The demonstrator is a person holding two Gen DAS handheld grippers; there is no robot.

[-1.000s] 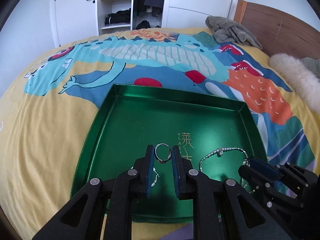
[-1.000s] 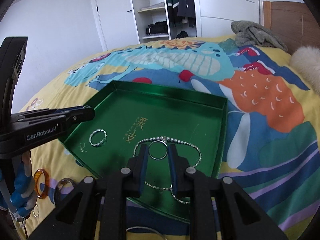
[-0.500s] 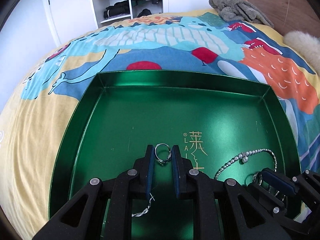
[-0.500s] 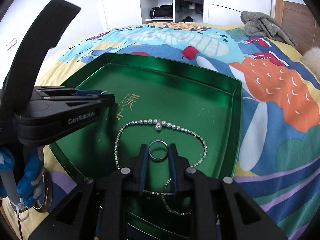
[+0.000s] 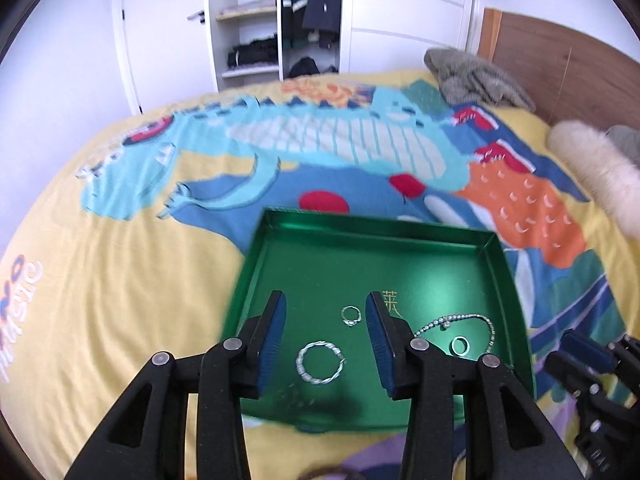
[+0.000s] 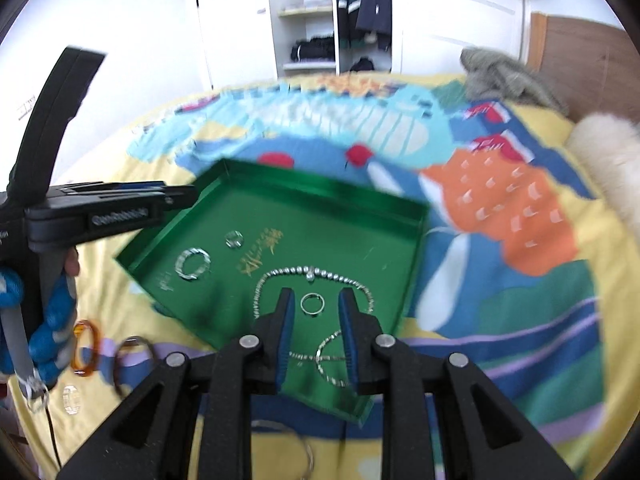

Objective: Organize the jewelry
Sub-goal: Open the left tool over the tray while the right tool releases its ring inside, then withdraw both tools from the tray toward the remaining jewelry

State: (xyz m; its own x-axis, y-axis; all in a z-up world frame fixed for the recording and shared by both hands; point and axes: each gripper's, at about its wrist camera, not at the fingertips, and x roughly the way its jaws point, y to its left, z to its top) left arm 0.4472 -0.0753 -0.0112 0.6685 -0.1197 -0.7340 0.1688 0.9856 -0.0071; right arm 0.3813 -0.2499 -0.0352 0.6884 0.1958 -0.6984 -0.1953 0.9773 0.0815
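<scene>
Both grippers have let go since the earlier frames: on the left wrist view the left gripper is spread apart and raised, its small stone ring now lying loose on the green tray floor beside a twisted silver hoop, chain bracelet and plain band to the right. Right wrist view: right gripper also apart, plain band dropped inside the bracelet loop. Drop step looks done; next is probably the amber ring and other pieces on the bedspread, needing a low, precise pinch.
</scene>
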